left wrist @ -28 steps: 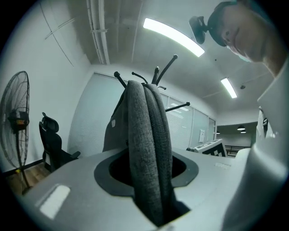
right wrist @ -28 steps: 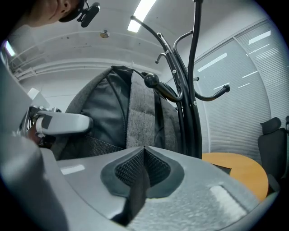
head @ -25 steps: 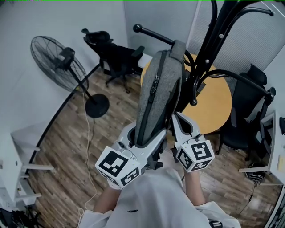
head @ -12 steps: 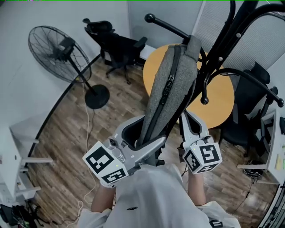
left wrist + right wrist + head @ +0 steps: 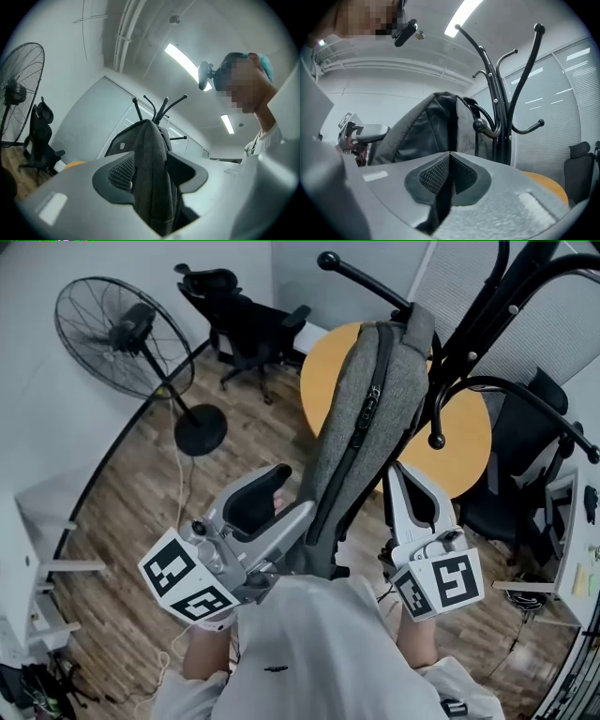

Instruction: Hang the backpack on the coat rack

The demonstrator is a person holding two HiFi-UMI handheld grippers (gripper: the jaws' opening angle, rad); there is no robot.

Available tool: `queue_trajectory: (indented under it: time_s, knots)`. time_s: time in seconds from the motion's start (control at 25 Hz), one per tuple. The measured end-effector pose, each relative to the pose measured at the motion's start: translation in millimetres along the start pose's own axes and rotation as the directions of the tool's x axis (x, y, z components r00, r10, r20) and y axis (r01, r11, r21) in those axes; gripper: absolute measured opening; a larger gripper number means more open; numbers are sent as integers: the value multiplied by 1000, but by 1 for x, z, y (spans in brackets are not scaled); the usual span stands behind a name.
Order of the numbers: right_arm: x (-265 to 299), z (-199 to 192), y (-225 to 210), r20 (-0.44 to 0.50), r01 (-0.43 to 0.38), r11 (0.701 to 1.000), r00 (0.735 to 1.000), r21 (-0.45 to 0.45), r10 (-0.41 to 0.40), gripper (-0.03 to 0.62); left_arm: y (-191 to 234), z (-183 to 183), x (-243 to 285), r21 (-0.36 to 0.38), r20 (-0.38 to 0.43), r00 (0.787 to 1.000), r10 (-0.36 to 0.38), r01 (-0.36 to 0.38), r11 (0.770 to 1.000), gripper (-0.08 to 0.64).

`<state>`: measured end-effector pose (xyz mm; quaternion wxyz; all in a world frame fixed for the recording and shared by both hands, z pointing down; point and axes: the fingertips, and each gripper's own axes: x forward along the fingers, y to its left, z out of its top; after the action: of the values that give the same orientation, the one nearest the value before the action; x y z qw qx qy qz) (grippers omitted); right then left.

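Hiding lower coat rack (image 5: 466, 338): backpack (image 5: 361, 427)

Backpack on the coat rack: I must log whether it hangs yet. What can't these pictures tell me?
- Whether the backpack hangs from a hook of the coat rack: in the head view the bag's own top covers it; in the right gripper view straps and hooks overlap.
- Rack's base: head view, behind the backpack and the round table.
- Rack's top: cut off by the head view's upper edge.

All three views near backpack (image 5: 364, 418)
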<state>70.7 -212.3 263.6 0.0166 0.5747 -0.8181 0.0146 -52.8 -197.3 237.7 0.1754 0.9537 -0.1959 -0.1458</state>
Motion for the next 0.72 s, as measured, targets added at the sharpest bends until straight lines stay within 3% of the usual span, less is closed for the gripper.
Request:
queue_trajectory:
  time_s: [0.28,0.32,0.36,0.44,0.56,0.72]
  knots:
    - [3,9,9,20,40,999,999,-8,-40,2,3,0,1,-46,-46,997,-60,58,997,199]
    - [4,10,11,21,52,999,998,-5,-52,2,6,4,-1,-49,-38,998,-53,51,997,174]
    - [4,9,12,21,64,998,998,-2,-64,2,13,7,-3,-58,-27,999,-35,34,998,80]
    - [2,8,14,17,94,996,995,6,-94,2,30,10,-8,-97,-22,1000,4,-6,995,21]
    - [-6,8,10,12,173,984,985,29,-173,2,48,5,-10,-142,-70,997,27,-36,989,-2]
    - [-23,6,-7,3,306,949,952,76,-307,2,61,-7,-9,-174,-139,990,22,-46,984,1]
